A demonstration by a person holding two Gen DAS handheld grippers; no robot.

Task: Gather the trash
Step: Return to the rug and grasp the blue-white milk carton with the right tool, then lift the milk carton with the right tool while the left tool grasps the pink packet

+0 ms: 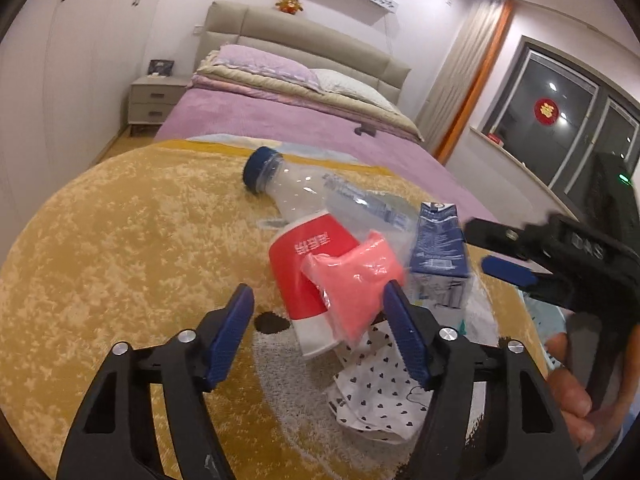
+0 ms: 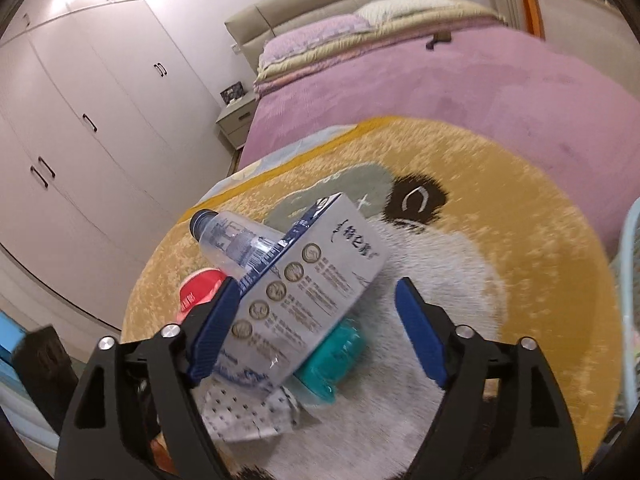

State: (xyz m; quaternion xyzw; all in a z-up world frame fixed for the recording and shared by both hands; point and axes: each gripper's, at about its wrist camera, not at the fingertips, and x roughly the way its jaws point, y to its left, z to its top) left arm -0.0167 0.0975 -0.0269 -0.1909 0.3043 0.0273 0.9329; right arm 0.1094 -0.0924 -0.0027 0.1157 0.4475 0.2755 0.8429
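A heap of trash lies on the yellow plush round rug [image 1: 120, 240]. The left hand-held gripper [image 1: 318, 320] is spread wide around a crinkled pink plastic wrapper [image 1: 356, 280] atop the red-labelled clear bottle [image 1: 304, 248]; the film could slip free. The right hand-held gripper [image 2: 320, 316] is wide beside the blue-and-grey carton [image 2: 316, 280], which could be toppled.

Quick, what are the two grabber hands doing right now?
Left gripper: open, nothing held, fingers either side of the crumpled pink plastic wrapper.
Right gripper: open, around the blue-and-white milk carton.

Two plastic bottles [image 1: 296, 200] [image 1: 360, 200], one carton [image 1: 438, 244], one pink wrapper [image 1: 356, 280], one teal wrapper [image 2: 336, 352] and one heart-patterned wrapper [image 1: 380, 392] lie mid-rug [image 1: 120, 240]; two grippers [image 1: 320, 336] [image 2: 316, 332].
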